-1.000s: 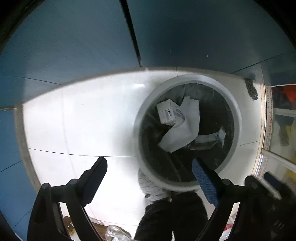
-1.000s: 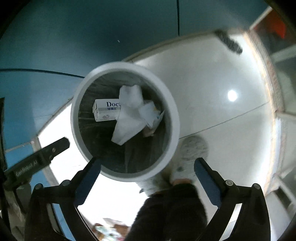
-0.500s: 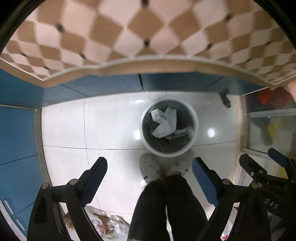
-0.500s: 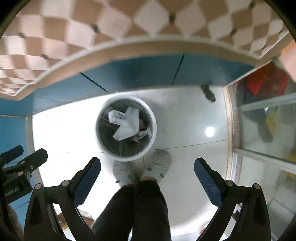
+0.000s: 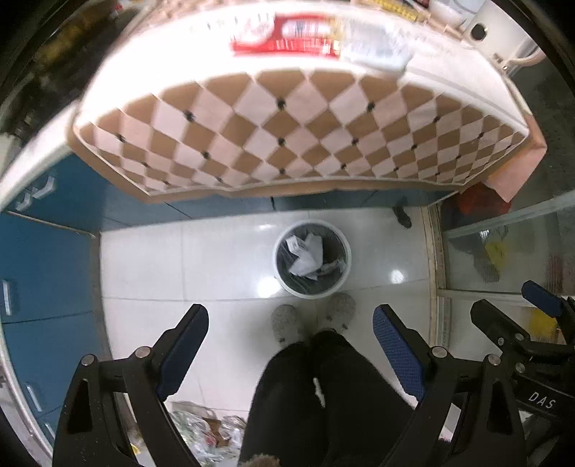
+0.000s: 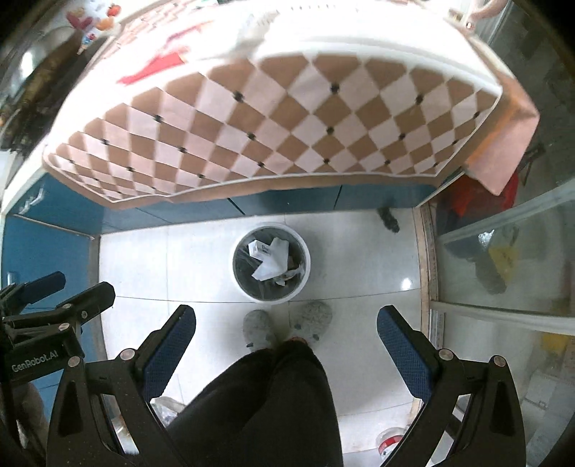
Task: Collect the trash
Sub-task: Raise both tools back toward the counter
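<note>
A white round trash bin [image 5: 345,273] with a dark liner stands on the white tiled floor, far below both grippers; it also shows in the right wrist view [image 6: 305,273]. In it lie a small white box [image 6: 259,249] and crumpled white paper [image 5: 309,257]. My left gripper [image 5: 290,325] is open and empty, high above the floor. My right gripper [image 6: 286,325] is open and empty at the same height. On the table top lie a red-and-white packet [image 5: 287,37] and blurred white paper [image 6: 248,34].
A table with a brown-and-white checked cloth [image 5: 294,133] juts over blue cabinets [image 5: 43,258]. The person's dark legs and grey slippers [image 6: 287,325] stand just before the bin. Glass panels [image 6: 503,251] are at the right. Plastic bags [image 5: 205,434] lie on the floor at lower left.
Both grippers have risen from just above the bin to table height, staying open and empty. The bin now looks small and the table top has come into view.
</note>
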